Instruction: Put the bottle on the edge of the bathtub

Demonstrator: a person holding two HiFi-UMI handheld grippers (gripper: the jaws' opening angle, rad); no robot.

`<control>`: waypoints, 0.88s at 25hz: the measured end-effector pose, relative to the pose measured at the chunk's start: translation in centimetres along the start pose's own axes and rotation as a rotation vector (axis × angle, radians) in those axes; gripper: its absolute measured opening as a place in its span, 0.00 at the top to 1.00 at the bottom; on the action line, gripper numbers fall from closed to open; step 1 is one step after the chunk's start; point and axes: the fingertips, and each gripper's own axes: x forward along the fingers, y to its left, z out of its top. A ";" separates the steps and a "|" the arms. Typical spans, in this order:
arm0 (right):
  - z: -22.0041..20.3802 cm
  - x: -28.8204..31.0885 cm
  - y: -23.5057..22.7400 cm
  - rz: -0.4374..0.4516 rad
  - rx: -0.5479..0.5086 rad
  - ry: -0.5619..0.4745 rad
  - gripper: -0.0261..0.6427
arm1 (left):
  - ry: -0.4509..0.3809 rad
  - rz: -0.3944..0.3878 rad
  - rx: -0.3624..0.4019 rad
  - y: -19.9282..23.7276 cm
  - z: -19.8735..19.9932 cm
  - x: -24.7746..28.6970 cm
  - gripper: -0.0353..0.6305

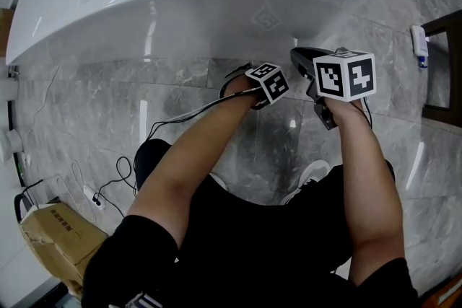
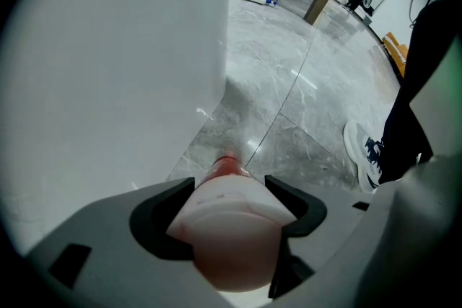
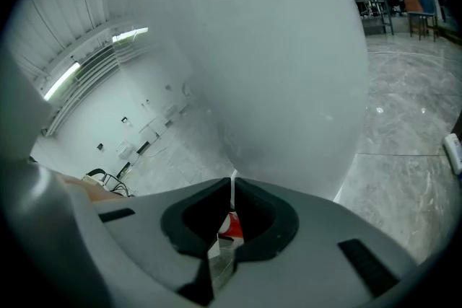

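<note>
Left gripper view: bottle btwn jaws.

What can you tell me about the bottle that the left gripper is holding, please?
The bottle is pale pinkish-white and looks like smooth plastic, with a rounded body narrowing to a red cap at its far end. The left gripper is shut on it, its black pads pressing both sides of the body. The cap points towards the grey marble floor, beside the white bathtub wall. Whether the cap touches the floor cannot be told.
</note>
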 end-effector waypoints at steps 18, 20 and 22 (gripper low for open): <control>-0.6 0.9 1.2 0.024 -0.041 0.032 0.90 | -0.058 0.004 0.003 0.1 0.4 -0.7 0.47; -0.7 0.8 1.1 0.019 -0.035 0.031 0.90 | -0.055 0.006 0.010 0.1 0.3 -0.9 0.46; -0.6 0.7 1.1 0.019 -0.033 0.028 0.90 | -0.059 0.000 0.011 -0.1 0.2 -1.2 0.46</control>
